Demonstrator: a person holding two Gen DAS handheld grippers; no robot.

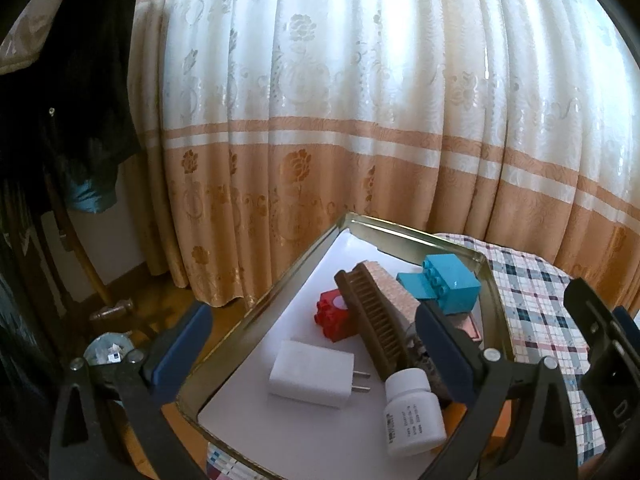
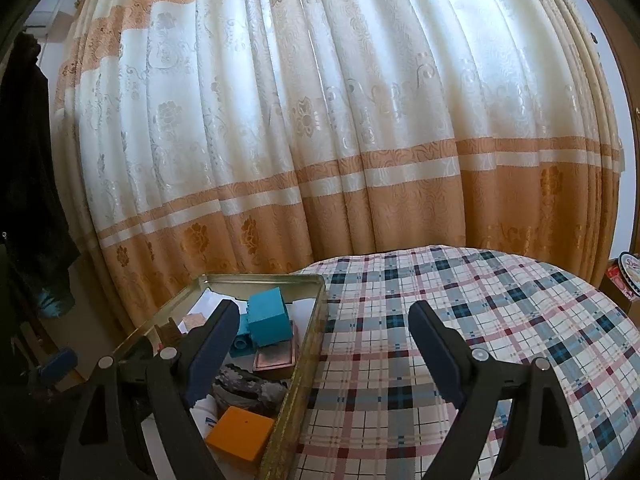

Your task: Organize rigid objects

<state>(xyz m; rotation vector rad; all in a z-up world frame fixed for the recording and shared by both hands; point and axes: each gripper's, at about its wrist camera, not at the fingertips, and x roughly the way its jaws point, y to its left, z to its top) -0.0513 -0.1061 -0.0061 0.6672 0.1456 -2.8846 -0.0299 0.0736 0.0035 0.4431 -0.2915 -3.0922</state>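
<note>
Hovering wide-open and empty, my right gripper (image 2: pixel 324 344) straddles the gold tin tray's (image 2: pixel 308 364) right wall — contents lie lower left.

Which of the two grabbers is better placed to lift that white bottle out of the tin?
Left, probably. The left gripper hangs open over the tin, with the white bottle near its fingers. The right gripper straddles the tin's rim.

I see a backlit cream curtain (image 1: pixel 340 92) with an orange floral border, a plaid-covered counter (image 2: pixel 460 320), wooden floor (image 1: pixel 224 316) and dark clothing (image 1: pixel 72 80) hanging left.
</note>
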